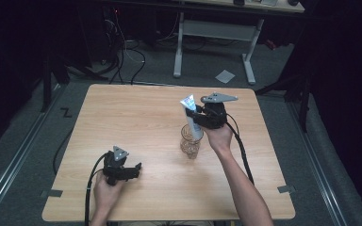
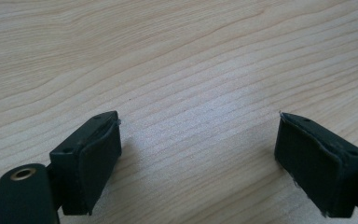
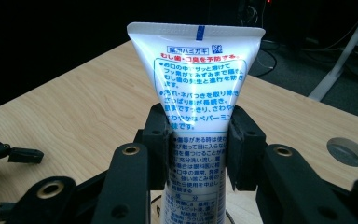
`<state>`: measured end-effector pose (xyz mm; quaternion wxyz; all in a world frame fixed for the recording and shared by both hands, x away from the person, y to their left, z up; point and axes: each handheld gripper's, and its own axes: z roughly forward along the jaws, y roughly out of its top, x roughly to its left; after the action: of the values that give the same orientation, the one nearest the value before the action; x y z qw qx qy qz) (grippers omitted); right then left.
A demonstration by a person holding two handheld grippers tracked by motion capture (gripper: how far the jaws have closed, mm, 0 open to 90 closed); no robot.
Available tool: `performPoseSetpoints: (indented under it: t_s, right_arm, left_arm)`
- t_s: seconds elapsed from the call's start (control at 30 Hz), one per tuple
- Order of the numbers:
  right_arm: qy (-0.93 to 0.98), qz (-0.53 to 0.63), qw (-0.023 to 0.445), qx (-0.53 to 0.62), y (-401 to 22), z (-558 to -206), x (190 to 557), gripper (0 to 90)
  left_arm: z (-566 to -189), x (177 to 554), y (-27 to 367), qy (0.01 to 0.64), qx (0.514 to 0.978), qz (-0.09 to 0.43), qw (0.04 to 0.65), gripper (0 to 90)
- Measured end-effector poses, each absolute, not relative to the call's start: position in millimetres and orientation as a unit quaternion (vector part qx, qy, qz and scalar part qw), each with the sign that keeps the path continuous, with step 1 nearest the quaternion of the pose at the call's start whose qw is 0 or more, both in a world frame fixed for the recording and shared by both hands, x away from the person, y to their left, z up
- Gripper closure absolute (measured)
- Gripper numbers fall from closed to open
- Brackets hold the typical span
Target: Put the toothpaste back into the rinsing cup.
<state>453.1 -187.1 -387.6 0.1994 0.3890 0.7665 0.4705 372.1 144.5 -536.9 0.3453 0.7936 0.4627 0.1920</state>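
While my left gripper [image 1: 134,168] rests low on the near-left part of the table with its jaws spread wide and nothing but bare wood between the pads [image 2: 93,168], it has no part in this step, so I would leave it parked where it is.

Moving right, the clear glass cup [image 1: 190,141] stands near the middle of the table, and the toothpaste tube [image 1: 191,117] is upright over it, crimped end up, its lower end apparently down inside the rim, though I cannot tell whether it touches the bottom. My right gripper [image 1: 199,117] is clamped on the tube at mid-body, both pads [image 3: 161,144] pressing its flat sides.

As I judge it, the job is standing the tube in the cup. To do that well I would keep the tube vertical, ease it straight down until it bears on the glass, and only then let the jaws part slowly, since a light cup could tip if the tube drags sideways.

The light wood-grain table [image 1: 136,113] is otherwise bare, with a round cable grommet [image 3: 347,151] near one edge. Beyond it lie grey carpet, a scrap of paper [image 1: 225,76], loose cables [image 1: 127,54] and a white-legged desk [image 1: 214,30] in a dark room.
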Motion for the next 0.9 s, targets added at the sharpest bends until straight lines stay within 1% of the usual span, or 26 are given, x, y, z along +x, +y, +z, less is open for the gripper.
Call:
performPoseSetpoints:
  t_s: [0.43,0.9]
  right_arm:
    - [0.781,0.448,0.205,0.384,-180.9,-396.0,454.0,65.1]
    - [0.786,0.440,0.196,0.389,-183.6,-407.6,451.2,64.6]
  left_arm:
    - [-537.0,371.9,144.4,0.463,0.793,0.193,0.346,14.8]
    - [-536.9,371.8,144.4,0.463,0.793,0.193,0.345,14.8]
